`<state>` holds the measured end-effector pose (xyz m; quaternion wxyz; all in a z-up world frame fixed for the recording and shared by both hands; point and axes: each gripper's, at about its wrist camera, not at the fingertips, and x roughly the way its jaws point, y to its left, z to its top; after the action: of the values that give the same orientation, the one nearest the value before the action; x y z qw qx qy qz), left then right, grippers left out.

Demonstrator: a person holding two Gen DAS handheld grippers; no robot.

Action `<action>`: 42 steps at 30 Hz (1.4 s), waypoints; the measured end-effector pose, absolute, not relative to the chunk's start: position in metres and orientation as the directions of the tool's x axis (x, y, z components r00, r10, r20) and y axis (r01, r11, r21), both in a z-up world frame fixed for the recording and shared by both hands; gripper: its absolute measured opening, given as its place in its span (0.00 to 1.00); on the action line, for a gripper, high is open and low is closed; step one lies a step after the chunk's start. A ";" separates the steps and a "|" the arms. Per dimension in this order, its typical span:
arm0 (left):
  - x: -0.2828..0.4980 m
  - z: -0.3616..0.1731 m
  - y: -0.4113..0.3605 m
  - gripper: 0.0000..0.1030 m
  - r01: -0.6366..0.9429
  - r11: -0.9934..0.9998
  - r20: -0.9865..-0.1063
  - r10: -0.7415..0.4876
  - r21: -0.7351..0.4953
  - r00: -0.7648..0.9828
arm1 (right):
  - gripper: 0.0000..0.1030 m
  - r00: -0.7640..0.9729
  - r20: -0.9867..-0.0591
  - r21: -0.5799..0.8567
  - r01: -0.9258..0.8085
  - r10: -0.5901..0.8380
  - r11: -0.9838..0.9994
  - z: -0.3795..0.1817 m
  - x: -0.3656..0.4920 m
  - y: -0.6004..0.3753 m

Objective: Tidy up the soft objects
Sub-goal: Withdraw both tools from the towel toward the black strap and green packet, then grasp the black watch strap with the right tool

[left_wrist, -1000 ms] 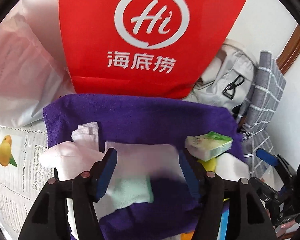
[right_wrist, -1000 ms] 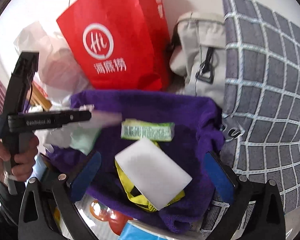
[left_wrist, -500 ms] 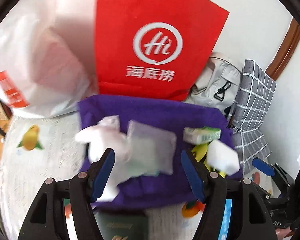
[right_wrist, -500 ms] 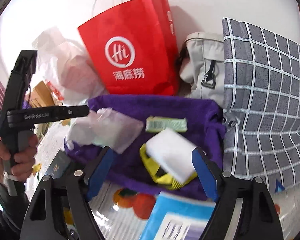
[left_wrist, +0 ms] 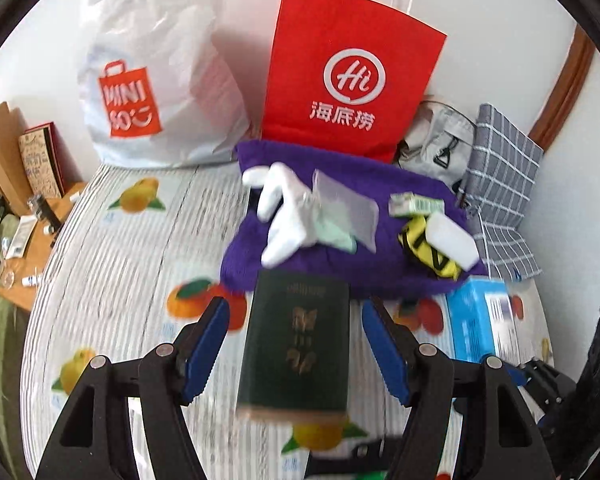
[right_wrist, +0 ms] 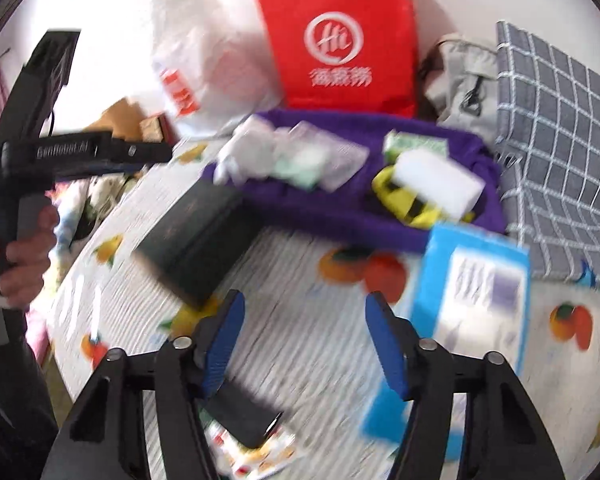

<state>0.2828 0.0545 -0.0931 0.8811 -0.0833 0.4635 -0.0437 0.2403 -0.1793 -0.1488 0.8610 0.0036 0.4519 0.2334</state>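
Nearest the left wrist camera, the left tool (left_wrist: 295, 346) stands moderately wide, its blue ribbed pads on either side of a dark green booklet (left_wrist: 296, 340) without pressing it. The booklet is flat and stiff-looking, with a faint gold emblem on the cover, and lies on the surface (left_wrist: 112, 280), whose white cloth is finely striped and printed with oranges and lemons.

In the right wrist view, the right tool (right_wrist: 302, 336) has its jaws closing with nothing between them, only the printed cloth below. A light blue rectangular box (right_wrist: 468, 304) lies just to the right of it, and a small black object (right_wrist: 244, 416) lies under the left finger, too blurred to identify.

Beyond the booklet sits the purple towel (left_wrist: 340, 272), thick and fleecy, bunched up at its edges. The soft things are gathered on it: a white, limp, crumpled cloth (left_wrist: 280, 216) on the left, a pale mint folded piece (left_wrist: 336, 232) partly under a clear plastic pouch (left_wrist: 348, 208), then a green and white packet (left_wrist: 416, 204), a white block-shaped sponge (left_wrist: 452, 240) and a yellow strap with black marks (left_wrist: 424, 248) beneath it.

Behind the towel a red paper bag (left_wrist: 352, 80) with a white logo stands upright, beside a white, crinkled plastic bag (left_wrist: 152, 80). To the right are a grey fabric bag (left_wrist: 436, 148) and a grey checked cloth (left_wrist: 500, 184).
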 end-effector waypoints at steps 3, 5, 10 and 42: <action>0.263 -0.100 0.062 0.65 -0.009 0.977 -0.812 -0.173 -0.214 0.558 | 0.56 0.450 -0.779 0.238 -0.432 0.437 0.870 -0.156 0.217 -0.169; 0.250 -0.106 0.069 0.65 -0.024 0.971 -0.814 -0.186 -0.238 0.551 | 0.51 0.433 -0.778 0.248 -0.455 0.456 0.855 -0.161 0.207 -0.161; 0.224 -0.119 0.083 0.65 -0.050 0.964 -0.814 -0.191 -0.260 0.548 | 0.41 0.369 -0.802 0.242 -0.519 0.470 0.820 -0.181 0.183 -0.134; 0.180 -0.138 0.126 0.65 -0.066 0.928 -0.783 -0.270 -0.367 0.561 | 0.11 0.334 -0.891 0.024 -0.640 0.306 0.768 -0.201 0.179 -0.076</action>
<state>0.1798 0.1263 -0.1381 0.8647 -0.1808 0.4649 -0.0589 0.1789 -0.0757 -0.2008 0.7993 -0.1684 0.4953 0.2959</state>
